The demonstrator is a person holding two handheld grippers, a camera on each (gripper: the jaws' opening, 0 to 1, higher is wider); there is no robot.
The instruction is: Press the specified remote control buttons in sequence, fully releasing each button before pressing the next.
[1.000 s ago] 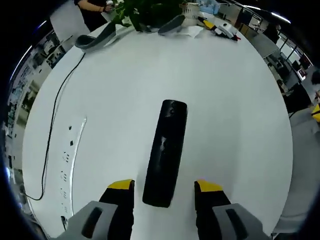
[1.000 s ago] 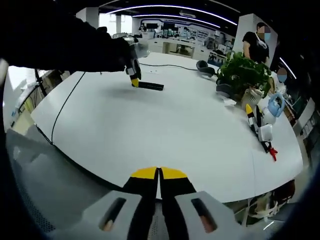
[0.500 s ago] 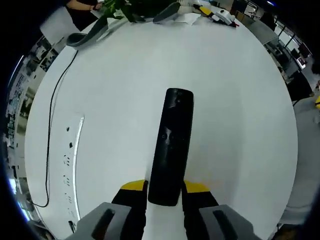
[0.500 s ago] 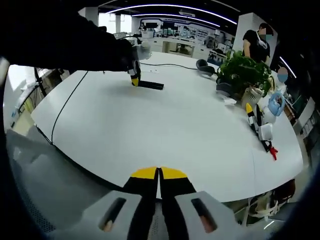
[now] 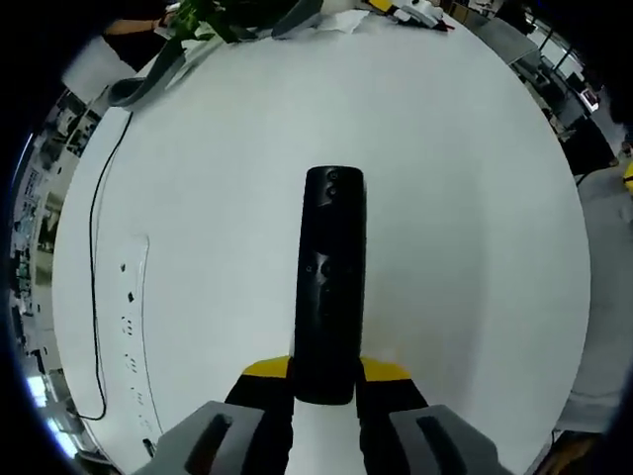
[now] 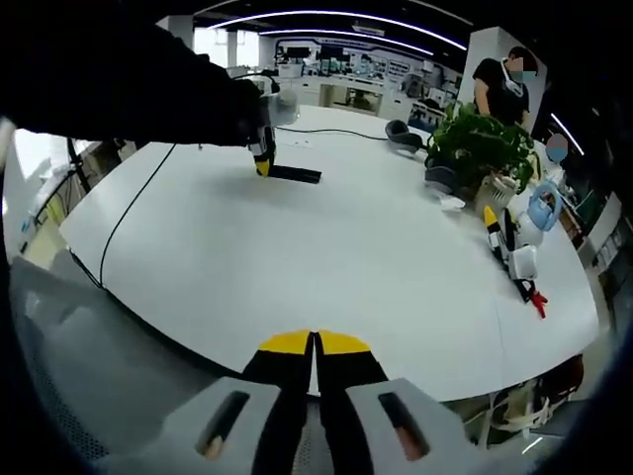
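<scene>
Gripping the near end of the black remote control, the left gripper has its yellow-tipped jaws closed against both long sides. The remote lies flat on the white tabletop, well in from every edge, bare surface all around it. A black cable runs along the left edge. Right gripper: jaws pressed together, holding nothing, over the near table edge.

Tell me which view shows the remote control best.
The left gripper view: the remote control lies lengthwise and large, top face visible, near end between the left claw. The right gripper view shows it as a small, distant dark bar.
</scene>
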